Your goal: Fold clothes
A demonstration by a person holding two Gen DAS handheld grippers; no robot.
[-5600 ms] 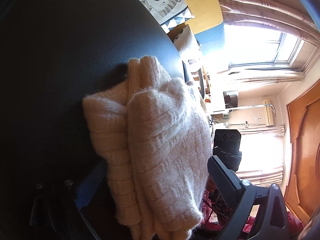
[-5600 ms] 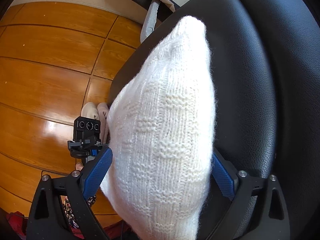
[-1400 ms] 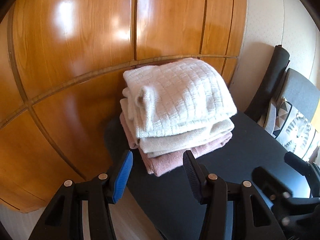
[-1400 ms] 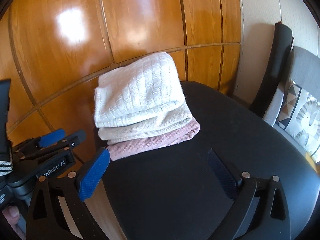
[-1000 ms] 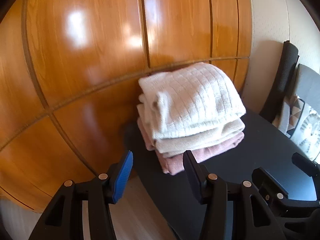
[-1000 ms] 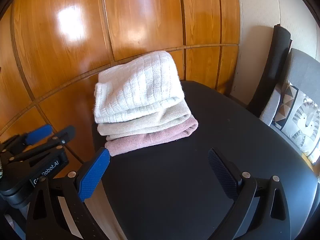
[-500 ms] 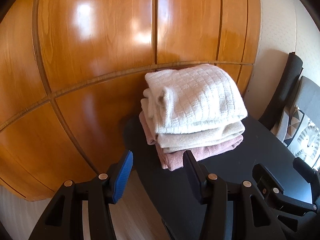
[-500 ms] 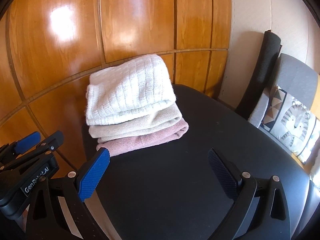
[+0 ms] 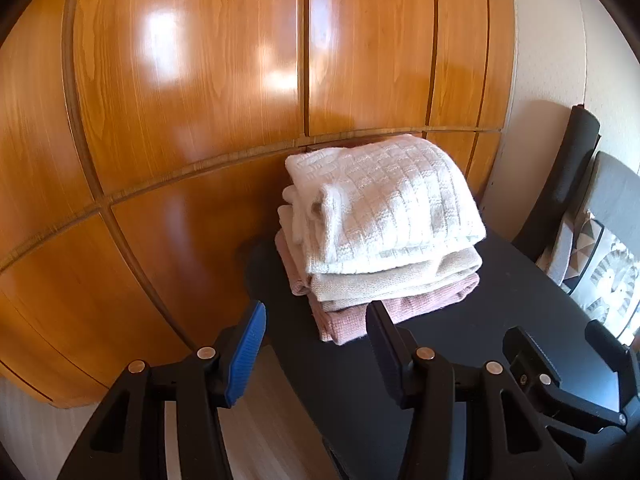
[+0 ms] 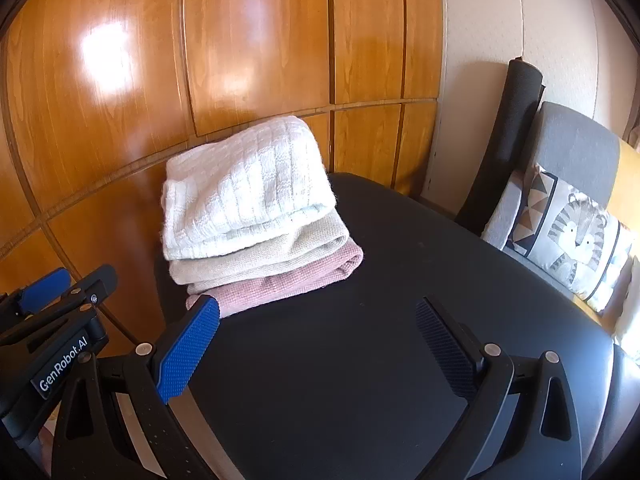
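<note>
Three folded knits sit stacked at the far edge of a black surface [image 10: 360, 360], against a glossy wood-panelled wall [image 10: 256, 40]: a white sweater [image 10: 244, 196] on top, a beige sweater [image 10: 264, 254] in the middle and a pink sweater [image 10: 288, 278] at the bottom, edges roughly aligned. Two handheld grippers hover near the pile, touching none of it. The left gripper [image 9: 316, 332] has its fingers parted and empty just in front of the stack's near corner; the right gripper [image 10: 316, 332] holds its fingers spread wide over bare black surface, grasping nothing. To the right stands one grey chair [image 10: 576, 144] carrying one cushion [image 10: 568, 236] printed with a tiger face.
</note>
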